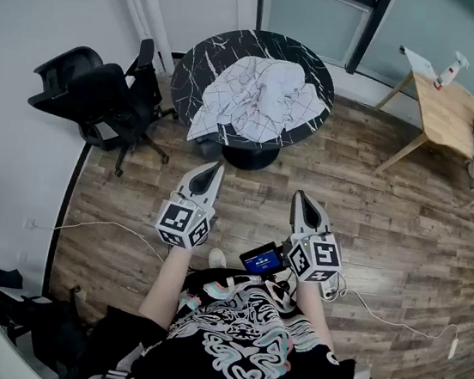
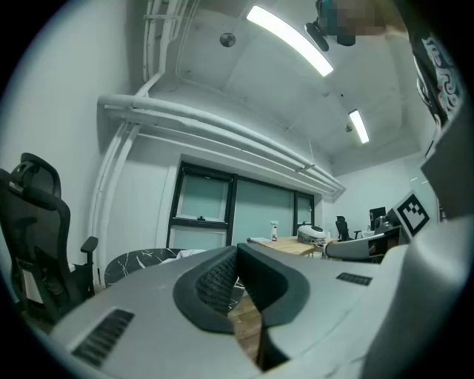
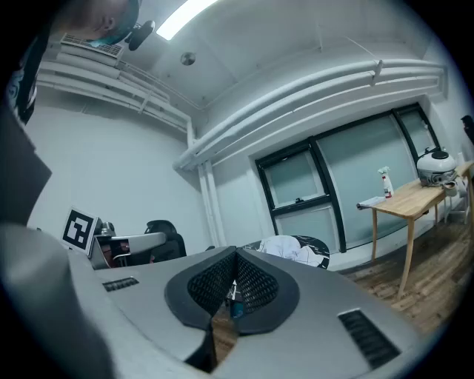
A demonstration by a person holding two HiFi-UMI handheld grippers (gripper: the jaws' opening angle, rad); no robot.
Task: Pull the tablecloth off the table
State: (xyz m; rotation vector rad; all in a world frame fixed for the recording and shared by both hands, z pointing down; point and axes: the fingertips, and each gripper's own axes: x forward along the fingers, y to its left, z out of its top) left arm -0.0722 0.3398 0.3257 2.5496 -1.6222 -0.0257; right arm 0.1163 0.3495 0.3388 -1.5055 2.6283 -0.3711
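Both grippers, left and right, are closed and empty, near of the far table bearing the crumpled cloth.

The tablecloth, white with thin dark crossing lines, is lying crumpled in a loose heap on the round black table, whose top is veined in white. The cloth is bunching highest over the table's middle. One end is drooping over the table's near rim, and the table's far side is showing bare.
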